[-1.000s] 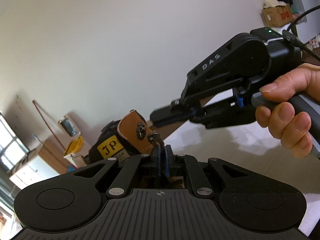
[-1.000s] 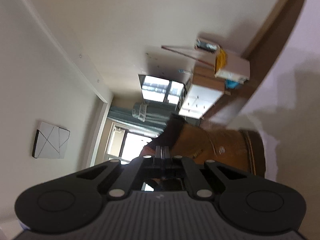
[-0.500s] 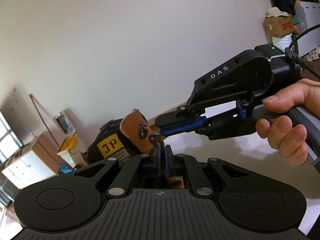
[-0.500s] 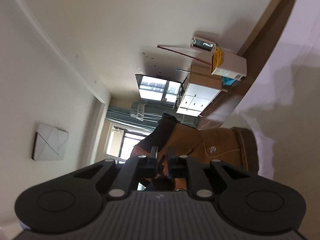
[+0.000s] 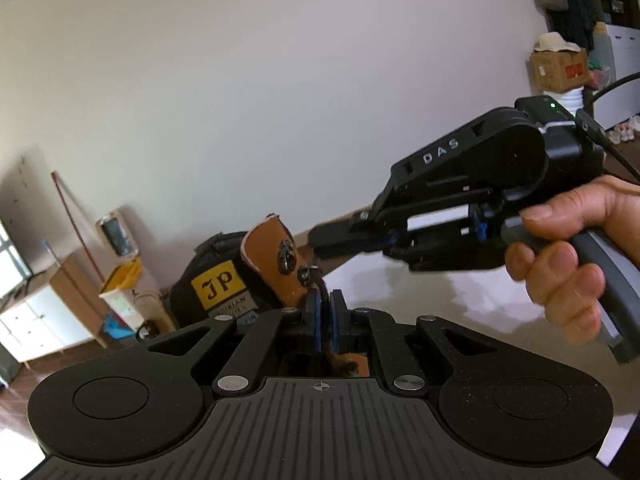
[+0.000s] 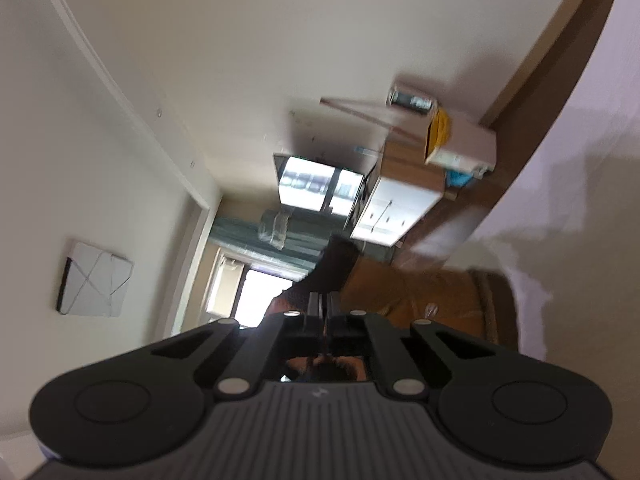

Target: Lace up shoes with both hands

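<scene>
A tan leather boot (image 5: 268, 264) with a black collar and a yellow "JP" tongue label stands just beyond my left gripper (image 5: 325, 300). The left gripper is shut on the dark shoelace (image 5: 314, 278), which runs from a metal hook on the boot's eyelet flap down between the blue pads. My right gripper (image 5: 320, 242) reaches in from the right, its tips just above the lace and flap. In the right wrist view the right gripper (image 6: 323, 300) is shut, with the boot (image 6: 404, 292) lying blurred behind it; whether it holds the lace is hidden.
The boot stands on a white-covered table (image 5: 460, 304). A hand (image 5: 568, 248) holds the right gripper's handle. Behind are a white wall, a yellow-lidded box (image 5: 120, 292), a white drawer cabinet (image 5: 36, 320) and a cardboard box (image 5: 560, 68) at far right.
The right gripper opened half a second ago and has now shut again at the boot. The left gripper stayed shut on the lace and has barely moved.
</scene>
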